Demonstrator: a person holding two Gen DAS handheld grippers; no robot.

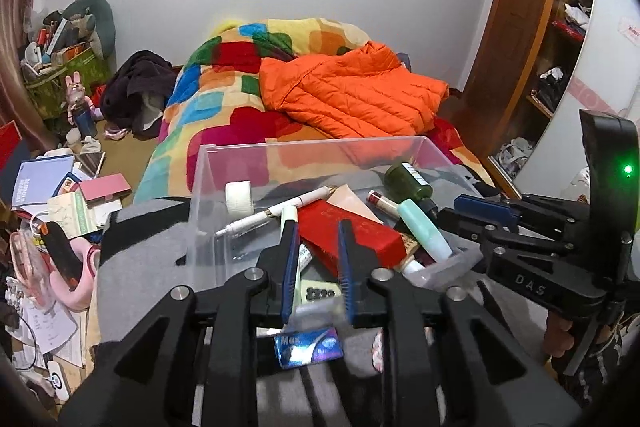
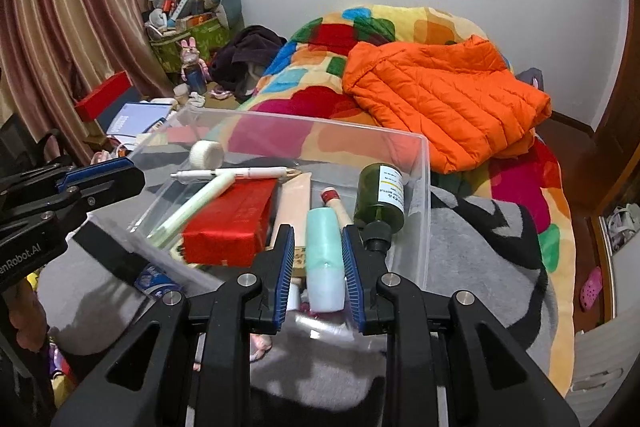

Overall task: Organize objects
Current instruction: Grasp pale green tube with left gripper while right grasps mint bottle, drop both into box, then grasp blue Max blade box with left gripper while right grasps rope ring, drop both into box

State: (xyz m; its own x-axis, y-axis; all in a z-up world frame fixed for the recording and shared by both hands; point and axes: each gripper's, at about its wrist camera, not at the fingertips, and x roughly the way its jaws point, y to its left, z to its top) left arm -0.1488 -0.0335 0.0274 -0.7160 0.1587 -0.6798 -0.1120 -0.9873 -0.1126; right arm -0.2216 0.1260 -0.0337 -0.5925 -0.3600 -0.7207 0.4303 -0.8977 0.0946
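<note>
A clear plastic bin sits on a grey and black blanket. Inside lie a red box, a white pen, a tape roll, a dark green bottle, a mint tube and a card with black dots. My left gripper hangs over the bin's near rim, jaws narrowly apart, nothing pinched. My right gripper hovers over the near right part; the mint tube shows between its pads, which do not press on it.
A blue foil packet lies on the blanket just outside the bin's near wall. An orange jacket rests on the colourful quilt behind. Books and boxes crowd the left side. A wooden wardrobe stands on the right.
</note>
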